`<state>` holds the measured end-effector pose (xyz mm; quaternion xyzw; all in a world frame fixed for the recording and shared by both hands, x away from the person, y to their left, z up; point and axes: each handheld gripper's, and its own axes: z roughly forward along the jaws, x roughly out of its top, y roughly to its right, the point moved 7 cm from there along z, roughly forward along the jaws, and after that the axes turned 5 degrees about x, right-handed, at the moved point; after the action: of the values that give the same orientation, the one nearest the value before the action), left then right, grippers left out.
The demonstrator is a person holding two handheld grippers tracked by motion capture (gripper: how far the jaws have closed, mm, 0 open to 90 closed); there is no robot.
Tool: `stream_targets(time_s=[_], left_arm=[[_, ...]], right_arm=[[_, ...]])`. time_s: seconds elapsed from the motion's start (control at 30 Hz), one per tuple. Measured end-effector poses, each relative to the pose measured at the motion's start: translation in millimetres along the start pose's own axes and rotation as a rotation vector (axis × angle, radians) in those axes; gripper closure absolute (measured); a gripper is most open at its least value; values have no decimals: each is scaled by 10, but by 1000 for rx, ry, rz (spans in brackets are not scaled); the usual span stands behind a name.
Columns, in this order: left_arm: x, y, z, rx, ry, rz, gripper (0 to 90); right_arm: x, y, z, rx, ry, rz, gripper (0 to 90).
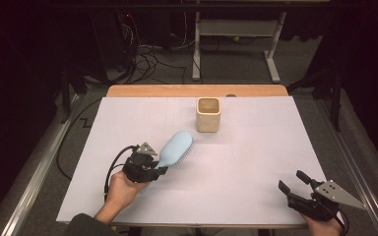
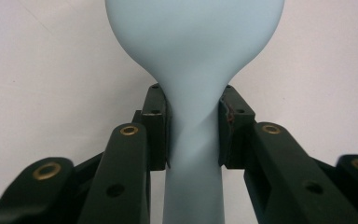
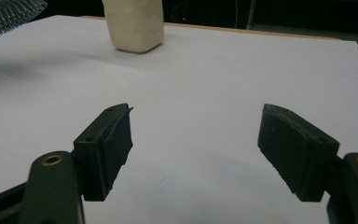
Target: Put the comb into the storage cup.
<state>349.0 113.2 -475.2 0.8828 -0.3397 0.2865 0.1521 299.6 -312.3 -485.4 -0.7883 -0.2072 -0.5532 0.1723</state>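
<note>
I have the left gripper (image 1: 158, 169) pinching the neck of the pale-blue hairbrush (image 1: 176, 149), smooth matte plastic, bristles facing right. Its long axis points toward one o'clock, at the cream square cup (image 1: 208, 114), which is nearer this hand. The right gripper (image 1: 291, 181) is spread, empty, at five o'clock on the white table (image 1: 256, 162).

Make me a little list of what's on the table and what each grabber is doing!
held thing: light blue hairbrush
who holds it: left gripper, jaws pressed on the narrow neck of the handle
brush head: points toward the cup, bristles facing right and down in the high view
cup: cream square cup, upright, near the far edge, apart from the brush
right gripper: open, nothing between its jaws, at the near right corner
table: white sheet over a wooden top
</note>
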Motion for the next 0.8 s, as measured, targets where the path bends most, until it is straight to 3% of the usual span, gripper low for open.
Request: stream_targets(time_s=[0.27, 0.5, 0.8], left_arm=[[-91, 50, -12, -16, 18, -7, 691], [-147, 150, -66, -37, 52, -7, 691], [-180, 222, -79, -52, 89, -8, 691]], right_arm=[[22, -12, -5, -4, 12, -16, 257], [40, -56, 1, -10, 3, -61, 257], [69, -79, 9, -8, 9, -62, 262]])
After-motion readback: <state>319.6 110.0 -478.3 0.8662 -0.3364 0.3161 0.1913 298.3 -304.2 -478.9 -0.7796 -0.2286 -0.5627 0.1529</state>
